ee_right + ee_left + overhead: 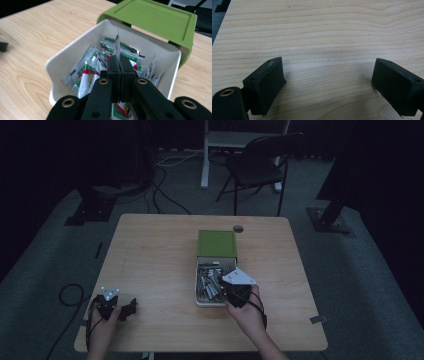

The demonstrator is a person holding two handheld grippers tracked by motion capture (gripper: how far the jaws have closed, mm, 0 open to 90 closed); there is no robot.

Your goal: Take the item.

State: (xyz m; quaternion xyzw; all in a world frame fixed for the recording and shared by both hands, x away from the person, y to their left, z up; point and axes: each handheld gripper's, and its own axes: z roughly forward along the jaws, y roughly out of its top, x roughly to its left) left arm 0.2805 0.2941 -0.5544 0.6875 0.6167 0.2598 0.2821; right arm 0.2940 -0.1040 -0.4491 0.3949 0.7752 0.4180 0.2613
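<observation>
right gripper (pixel 120 65) pinching sachet (pixel 117 42), over box (pixel 75 51)

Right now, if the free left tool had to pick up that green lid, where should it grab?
Probably the green lid by its near rim, coming from above. It lies flat over the white box's far end, and that raised lip gives the left gripper's open fingers a thin edge; its broad top offers nothing to pinch.

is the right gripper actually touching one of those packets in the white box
Touching. The right gripper view shows the right gripper with jaws closed on an upright foil packet above the white box.
</observation>
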